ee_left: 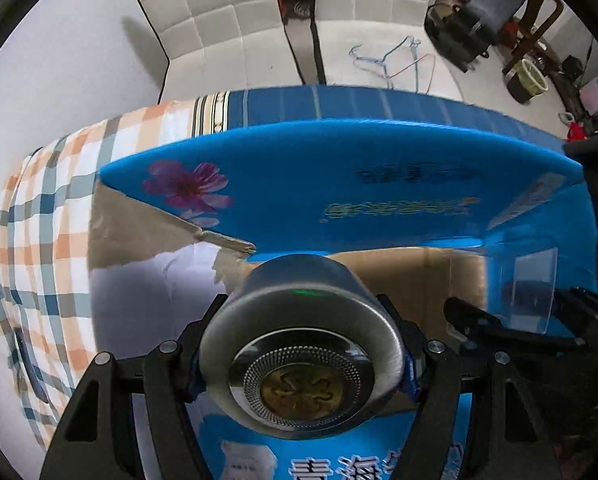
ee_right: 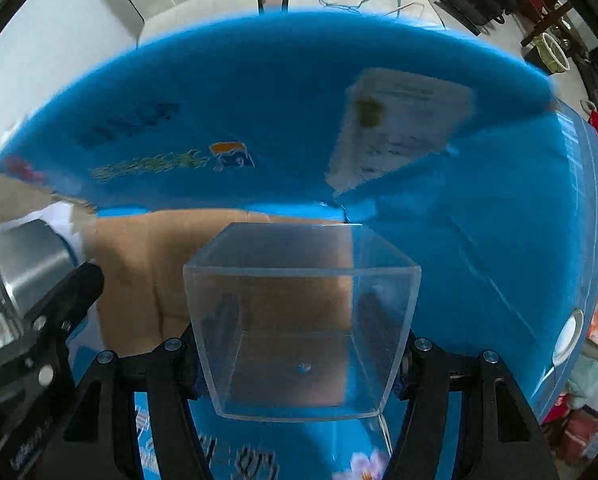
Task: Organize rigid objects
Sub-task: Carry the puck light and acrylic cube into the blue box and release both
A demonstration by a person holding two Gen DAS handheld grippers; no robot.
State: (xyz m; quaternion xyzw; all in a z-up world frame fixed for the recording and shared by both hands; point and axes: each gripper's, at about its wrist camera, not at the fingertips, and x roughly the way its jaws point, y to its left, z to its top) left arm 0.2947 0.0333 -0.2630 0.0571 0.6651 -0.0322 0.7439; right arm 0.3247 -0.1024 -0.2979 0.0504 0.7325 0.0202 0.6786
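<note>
The left gripper (ee_left: 301,364) grips a steel cup (ee_left: 299,344) and the right gripper (ee_right: 301,360) a clear box (ee_right: 303,320) — both above the open blue carton (ee_right: 259,92), neither yet released inside.

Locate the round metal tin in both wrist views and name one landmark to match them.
Left wrist: the metal tin sits bottom centre, gripped in the left hand-held gripper.
Right wrist: the tin shows at the far left edge, partly cut off.
Shared landmark: the open blue cardboard box, whose flap carries green lettering in both.
</note>
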